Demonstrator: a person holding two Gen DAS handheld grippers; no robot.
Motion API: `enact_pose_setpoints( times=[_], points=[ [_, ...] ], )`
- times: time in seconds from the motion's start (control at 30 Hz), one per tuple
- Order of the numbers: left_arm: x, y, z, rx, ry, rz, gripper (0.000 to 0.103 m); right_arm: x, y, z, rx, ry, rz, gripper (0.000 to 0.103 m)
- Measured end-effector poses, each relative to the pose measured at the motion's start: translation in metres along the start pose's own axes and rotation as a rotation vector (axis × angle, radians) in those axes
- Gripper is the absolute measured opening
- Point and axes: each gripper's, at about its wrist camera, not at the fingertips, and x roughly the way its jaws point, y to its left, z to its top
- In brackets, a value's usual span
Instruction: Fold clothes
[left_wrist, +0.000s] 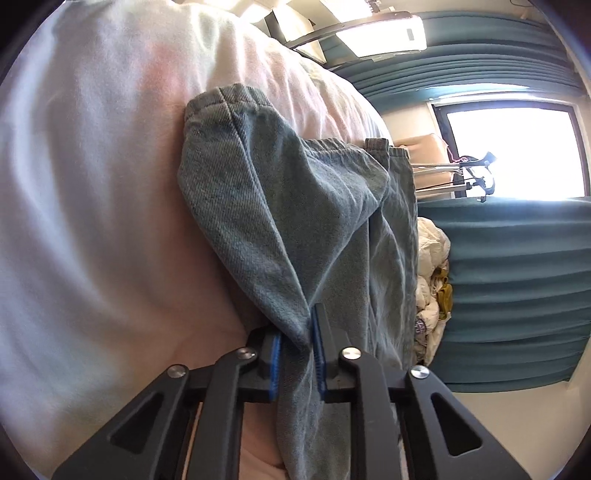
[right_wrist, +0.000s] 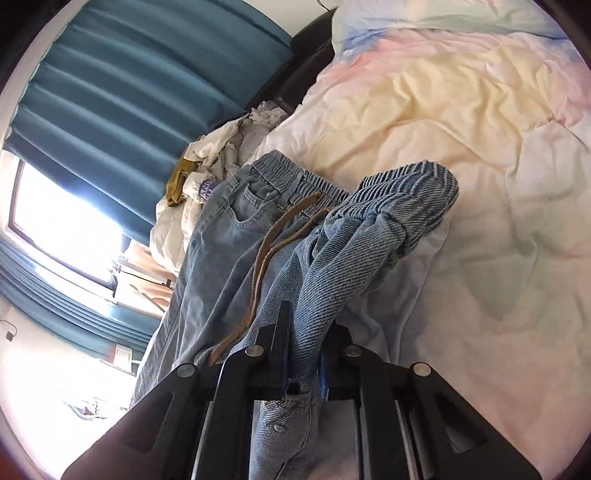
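Note:
Light blue jeans (right_wrist: 221, 236) lie on a bed, the elastic waistband and a brown drawstring (right_wrist: 266, 254) showing in the right wrist view. My right gripper (right_wrist: 303, 354) is shut on a bunched fold of the jeans near the waistband, which lifts off the bed. In the left wrist view the jeans (left_wrist: 280, 221) appear as a leg end with its hem at the top. My left gripper (left_wrist: 297, 332) is shut on a pinched fold of that denim between its blue pads (left_wrist: 275, 354).
A pale pink, yellow and blue duvet (right_wrist: 461, 147) covers the bed. A heap of white and mustard clothes (right_wrist: 207, 173) lies at the bed's edge beside teal curtains (right_wrist: 122, 110). A bright window (left_wrist: 517, 155) and a drying rack stand beyond.

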Motion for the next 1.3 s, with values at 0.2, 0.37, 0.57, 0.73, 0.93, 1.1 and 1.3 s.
enact_pose_setpoints(
  times=[0.2,0.37,0.57,0.73,0.93,1.1,1.3],
  points=[
    [-0.015,0.004,-0.004,-0.034,-0.080,0.016,0.010,-0.018,0.003,0.002,-0.008,-0.077,0.031,0.004],
    [-0.038,-0.004,-0.005,0.019,-0.193,0.030,0.009,-0.043,0.010,0.001,0.004,-0.197,0.116,0.003],
    [-0.034,-0.020,-0.004,0.121,-0.203,0.099,0.009,-0.022,-0.015,-0.004,0.137,-0.125,0.050,0.003],
    [-0.027,-0.048,0.000,0.206,-0.219,0.113,0.008,-0.024,-0.004,0.002,0.085,-0.145,0.073,0.003],
    [-0.004,-0.116,0.022,0.251,-0.229,0.119,0.007,-0.014,0.056,0.031,-0.026,-0.188,0.127,0.003],
    [0.041,-0.186,0.052,0.282,-0.235,0.147,0.006,0.033,0.116,0.066,-0.100,-0.175,0.117,0.003],
    [0.127,-0.264,0.080,0.388,-0.272,0.213,0.006,0.133,0.161,0.105,-0.107,-0.139,0.062,0.003]
  ],
)
